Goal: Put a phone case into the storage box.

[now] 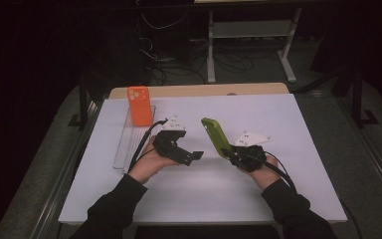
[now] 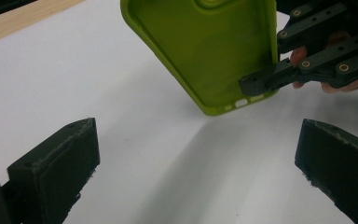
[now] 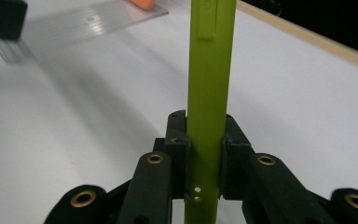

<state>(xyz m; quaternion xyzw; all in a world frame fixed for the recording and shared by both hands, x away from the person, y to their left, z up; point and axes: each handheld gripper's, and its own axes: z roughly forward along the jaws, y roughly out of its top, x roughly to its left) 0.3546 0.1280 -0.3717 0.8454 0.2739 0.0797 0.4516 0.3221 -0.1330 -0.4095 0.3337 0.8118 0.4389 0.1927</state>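
**Right gripper pinches green case, left gripper stands open**

Right gripper (image 3: 206,140): both black jaws are pressed flat against the lime-green soft plastic phone case (image 3: 209,93), one pad on each face, near its bottom edge by the port cutouts. In the right gripper view the case is seen edge-on, rising straight up between the jaws, with its top cut off by the frame.

In the high view the case (image 1: 216,137) is held clear of the white table top (image 1: 288,124), tilted, with its top end leaning away from the right gripper (image 1: 235,155) toward the middle of the table. The open hollow side faces the left gripper (image 1: 195,156).

Left gripper (image 2: 196,158): jaws spread wide, nothing between them, pads touching nothing. In the left gripper view the green case (image 2: 205,51) hangs beyond the jaws, apart from them, showing its inside; its upper part and camera cutout are cut off at the top edge. The right gripper (image 2: 261,83) clamps the lower corner there, and a fingertip of the person's hand shows behind the linkage.

An orange phone case (image 1: 140,105) stands at the far end of a clear plastic tray (image 1: 124,144) on the left side of the table, well apart from both grippers. Whether it leans on the tray's rim or sits in a slot is hard to make out. In the right gripper view the tray is blurred and just a sliver of orange shows.
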